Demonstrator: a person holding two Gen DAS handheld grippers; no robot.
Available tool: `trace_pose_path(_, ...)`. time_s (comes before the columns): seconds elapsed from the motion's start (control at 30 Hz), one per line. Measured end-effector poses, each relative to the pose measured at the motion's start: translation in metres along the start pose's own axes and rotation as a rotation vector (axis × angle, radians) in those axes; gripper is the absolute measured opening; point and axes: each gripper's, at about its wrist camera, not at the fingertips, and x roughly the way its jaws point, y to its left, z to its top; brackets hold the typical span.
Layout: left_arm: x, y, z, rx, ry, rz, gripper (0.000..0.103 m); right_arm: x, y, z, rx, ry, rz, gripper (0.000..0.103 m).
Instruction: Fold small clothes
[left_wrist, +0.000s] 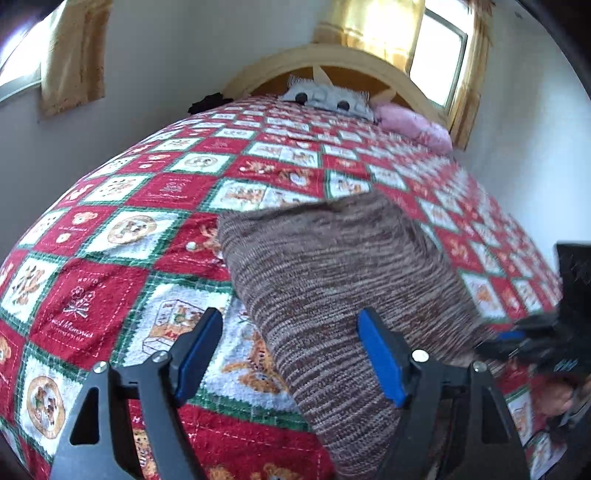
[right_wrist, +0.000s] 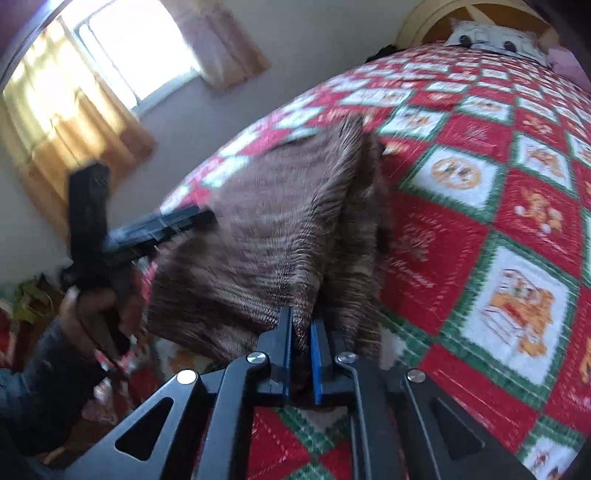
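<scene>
A brown striped knit garment (left_wrist: 332, 280) lies on the patchwork quilt (left_wrist: 110, 295). My left gripper (left_wrist: 290, 356) hovers open over the garment's near left edge. One blue pad is over the quilt and the other over the knit, and neither presses on it. In the right wrist view, my right gripper (right_wrist: 300, 325) is shut on the brown knit garment (right_wrist: 266, 229), with a fold of its near edge pinched between the blue pads. The cloth rises in a blurred ridge from there. The left gripper (right_wrist: 177, 221) shows blurred at the left, held by a hand (right_wrist: 99, 314). The right gripper (left_wrist: 517, 343) appears at the right edge of the left wrist view.
The red, green and white quilt (right_wrist: 480, 221) covers the whole bed. At the head stand a wooden headboard (left_wrist: 332, 59), a grey pillow with eyes (left_wrist: 325, 98) and a pink pillow (left_wrist: 413, 123). A curtained window (right_wrist: 110, 62) is in the wall to the left of the bed.
</scene>
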Motion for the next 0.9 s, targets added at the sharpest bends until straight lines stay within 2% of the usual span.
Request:
trace_pose_path(0.1,-0.002,-0.006,-0.005,0.019,0.001,-0.009,0.085,-0.019,-0.007,-0.001,0.023,-0.044,-0.005,0.007)
trace_pose_path(0.2,0.006,-0.010,-0.010,0.027,0.021,0.001,0.089,-0.003,-0.020,-0.002,0.029,0.012,-0.072,0.007)
trace_pose_path(0.27,0.005,-0.010,-0.011,0.004,0.021,-0.006,0.089,0.008,-0.026,-0.011,0.038,0.040,-0.071,0.007)
trace_pose_path(0.5,0.000,-0.011,-0.013,0.000,0.014,0.027,0.092,0.004,-0.035,-0.016,0.066,0.009,-0.027,0.008)
trace_pose_path(0.53,-0.003,-0.014,-0.012,0.011,0.014,0.048,0.092,0.003,-0.038,-0.019,0.086,-0.003,-0.011,0.011)
trace_pose_path(0.57,-0.006,-0.018,-0.012,0.020,0.010,0.063,0.092,0.001,-0.038,-0.020,0.097,-0.010,-0.009,0.019)
trace_pose_path(0.63,-0.012,-0.025,-0.013,0.051,-0.001,0.079,0.092,0.003,-0.035,-0.020,0.095,-0.006,-0.067,0.039)
trace_pose_path(0.73,-0.018,-0.034,-0.016,0.086,0.011,0.107,0.092,0.003,-0.023,-0.019,0.066,-0.011,-0.109,0.039)
trace_pose_path(0.9,-0.035,-0.041,-0.019,0.089,0.008,0.113,0.092,-0.011,-0.005,-0.022,0.020,-0.038,-0.176,0.040)
